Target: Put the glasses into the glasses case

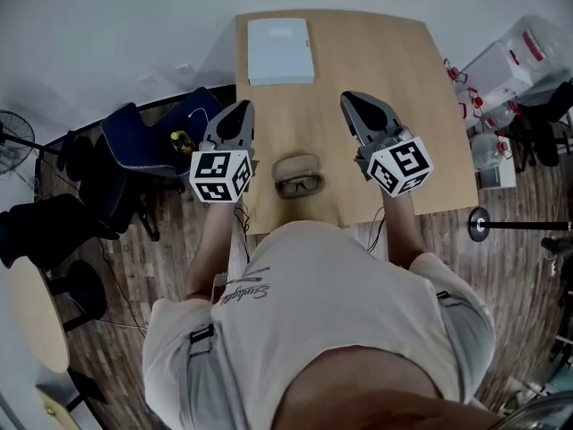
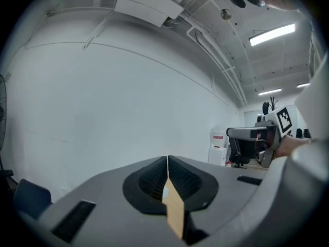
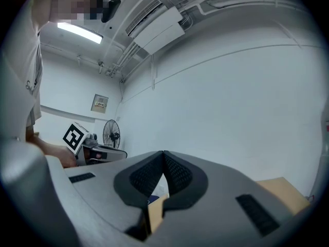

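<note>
**Glasses (image 1: 300,185) and case lay on the table between two shut, empty grippers**

The left gripper (image 1: 242,107) was held above the near left part of the wooden table (image 1: 376,52). In the left gripper view its jaws met tip to tip, with nothing between them (image 2: 167,159). The right gripper (image 1: 352,98) was held over the near right part of the table. Its own view showed the same: jaws pressed together and gripping nothing (image 3: 163,153). Both pointed away from the person, and each appeared in the other's view, held level at its side.

Between the two grippers and below them, the dark-framed glasses lay near the table's front edge, in front of the person's chest. The tan glasses case (image 1: 296,164) lay just beyond the glasses. It was so close that I could not tell whether the two touched. Neither gripper touched either one.

At the far end of the table lay a flat white box (image 1: 280,50), well apart from the glasses. A blue chair (image 1: 143,137) stood off the table's left side on the wood floor, and a fan (image 1: 13,137) stood farther left.
</note>
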`<state>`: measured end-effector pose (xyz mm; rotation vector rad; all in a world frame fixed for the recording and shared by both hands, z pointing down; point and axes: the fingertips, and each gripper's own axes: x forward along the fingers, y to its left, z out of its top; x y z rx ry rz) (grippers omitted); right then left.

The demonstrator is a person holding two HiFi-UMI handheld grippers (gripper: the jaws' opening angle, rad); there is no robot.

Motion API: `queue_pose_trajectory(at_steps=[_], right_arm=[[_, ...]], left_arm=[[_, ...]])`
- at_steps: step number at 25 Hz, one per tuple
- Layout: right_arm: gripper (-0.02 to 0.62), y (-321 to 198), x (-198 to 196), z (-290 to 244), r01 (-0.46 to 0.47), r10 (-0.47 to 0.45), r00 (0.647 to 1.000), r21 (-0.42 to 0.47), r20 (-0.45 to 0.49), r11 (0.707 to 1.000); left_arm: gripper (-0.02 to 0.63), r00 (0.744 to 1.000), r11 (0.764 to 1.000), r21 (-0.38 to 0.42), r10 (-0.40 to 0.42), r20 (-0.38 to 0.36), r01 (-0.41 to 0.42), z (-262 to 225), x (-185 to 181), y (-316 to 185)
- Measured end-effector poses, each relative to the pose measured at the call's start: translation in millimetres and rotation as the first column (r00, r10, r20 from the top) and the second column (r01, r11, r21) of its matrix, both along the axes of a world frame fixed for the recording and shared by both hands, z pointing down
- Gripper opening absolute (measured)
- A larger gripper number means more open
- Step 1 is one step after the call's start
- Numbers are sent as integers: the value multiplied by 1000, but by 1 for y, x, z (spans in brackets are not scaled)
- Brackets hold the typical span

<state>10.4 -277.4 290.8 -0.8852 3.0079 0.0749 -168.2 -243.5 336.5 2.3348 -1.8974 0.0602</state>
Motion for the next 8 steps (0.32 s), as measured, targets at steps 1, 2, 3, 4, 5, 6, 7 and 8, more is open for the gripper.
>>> queue_pose_trajectory(at_steps=[1, 2, 3, 4, 5, 6, 7, 8], right_arm=[[-5, 0, 0, 1, -1, 1, 1000, -1, -2, 1000], [-5, -1, -1, 2, -2, 2, 1000, -2, -3, 1000], [-5, -1, -1, 3, -3, 3, 1000, -5, -5, 1000], [-5, 0, -1, 5, -2, 2, 1000, -8, -7, 1000], [-5, 1, -2, 7, 1, -1, 1000, -11, -10, 1000], [-5, 1, -3, 8, 4, -4, 1000, -14, -14, 1000], [-5, 2, -4, 10, 8, -8, 1000, -16, -17, 1000], [-5, 2, -6, 11, 12, -12, 1000, -17, -21, 1000]], left_arm=[[17, 1000, 1000, 2, 4, 2, -4, -1, 0, -1], [17, 1000, 1000, 3, 8, 5, -8, -2, 1, -1], [17, 1000, 1000, 4, 10, 9, -11, -3, 1, -1], [17, 1000, 1000, 3, 10, 12, -10, -2, 1, 0], [17, 1000, 1000, 2, 8, 13, -8, -1, 0, 1], [17, 1000, 1000, -1, 6, 13, -6, 0, -1, 1], [17, 1000, 1000, -3, 3, 11, -3, 1, -2, 2], [17, 1000, 1000, -5, 0, 9, 0, 2, -3, 2]])
